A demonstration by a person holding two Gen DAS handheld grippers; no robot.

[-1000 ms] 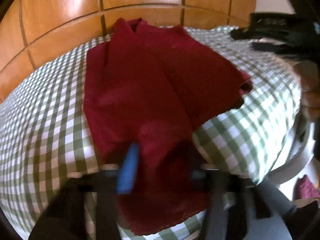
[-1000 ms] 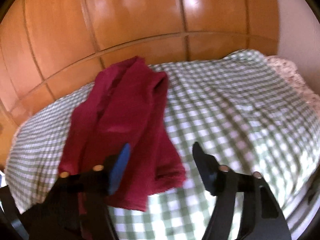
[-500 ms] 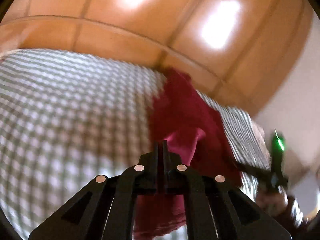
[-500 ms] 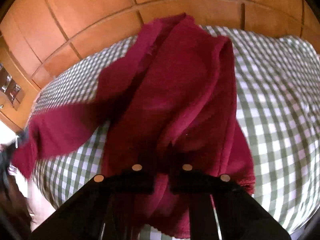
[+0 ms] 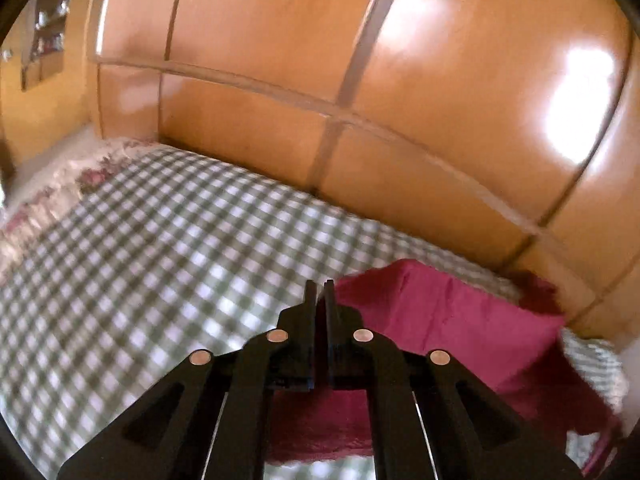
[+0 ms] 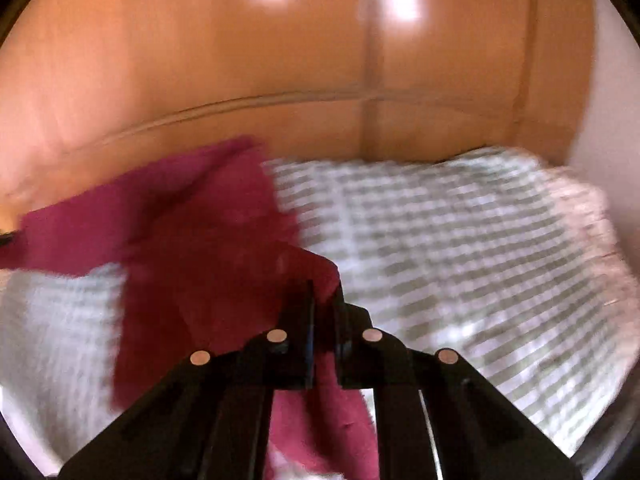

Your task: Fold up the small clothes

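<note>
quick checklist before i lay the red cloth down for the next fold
1. Left tongs shut on cloth: ok.
2. Right tongs shut on cloth: ok.
3. Cloth stretched flat between the two grips: not ok, it sags and bunches in the right wrist view.
4. Bare checked sheet to lay it on: ok.
5. Edges lined up: cannot tell, too blurred.

Green-white checked sheet point(image 5: 160, 240) on bed; glossy wood panels point(image 5: 440, 80) behind; floral pillow point(image 5: 60, 188) at edge.
</note>
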